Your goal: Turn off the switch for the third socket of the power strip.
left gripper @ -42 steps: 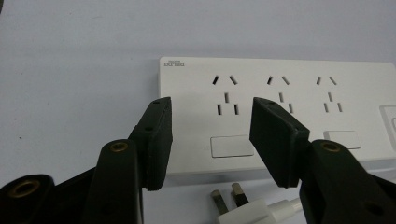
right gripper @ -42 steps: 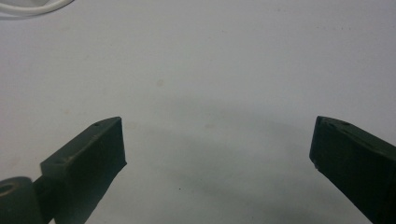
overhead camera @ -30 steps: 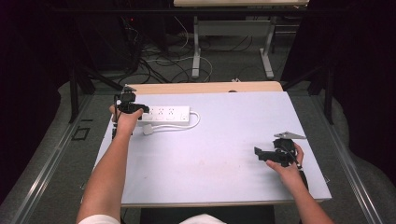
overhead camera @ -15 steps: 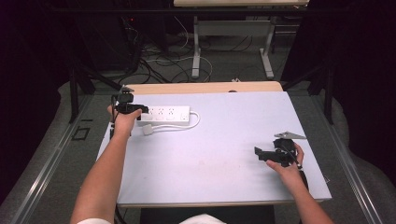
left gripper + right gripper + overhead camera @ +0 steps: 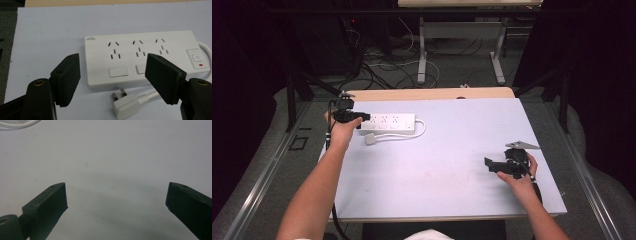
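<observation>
Presently, one white power strip (image 5: 388, 121) was laid on the far left part of the table (image 5: 447, 200). Three socket groups were counted on its top face in the left gripper view, with one switch (image 5: 197, 58) at its right end. Two blank rectangular labels were seen below the sockets; a third could not be confirmed behind the jaw. One white cord (image 5: 421, 131) was looped from the strip's right end, and one white plug (image 5: 126, 104) was laid flat just in front of the strip, prongs toward it.

Two grippers were held, one per hand. The left gripper (image 5: 113, 75) was positioned at the strip's left end, jaws spread wide and holding nothing. The right gripper (image 5: 117, 200) was kept well apart, near the table's right front, jaws likewise parted over bare surface.
</observation>
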A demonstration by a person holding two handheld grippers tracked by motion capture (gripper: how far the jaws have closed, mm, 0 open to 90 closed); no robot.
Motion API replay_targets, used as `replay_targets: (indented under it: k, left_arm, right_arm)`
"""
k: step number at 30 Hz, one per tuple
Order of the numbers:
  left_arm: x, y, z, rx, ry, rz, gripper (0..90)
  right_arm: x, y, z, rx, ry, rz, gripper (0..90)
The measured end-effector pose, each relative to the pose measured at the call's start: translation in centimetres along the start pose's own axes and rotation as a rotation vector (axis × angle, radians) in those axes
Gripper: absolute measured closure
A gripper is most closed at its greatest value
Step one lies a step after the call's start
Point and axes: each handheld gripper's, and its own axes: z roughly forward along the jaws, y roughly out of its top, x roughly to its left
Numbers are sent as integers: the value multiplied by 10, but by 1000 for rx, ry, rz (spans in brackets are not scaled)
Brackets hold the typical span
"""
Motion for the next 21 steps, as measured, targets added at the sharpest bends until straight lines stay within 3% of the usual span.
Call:
replay_targets:
  k: [5, 15, 18, 21]
  left_arm:
    - [-5, -1, -5, -3, -27, 3, 274]
    - [-20, -3, -13, 2, -91, 21, 114]
    - [-27, -5, -15, 0, -111, 51, 3]
    - [-35, -7, -19, 1, -134, 87, 2]
  right_arm:
    - [0, 0, 0, -3, 1, -1, 32]
    - [0, 0, 0, -5, 0, -5, 32]
    - [0, 0, 0, -4, 0, -5, 32]
    - [0, 0, -1, -3, 1, -3, 33]
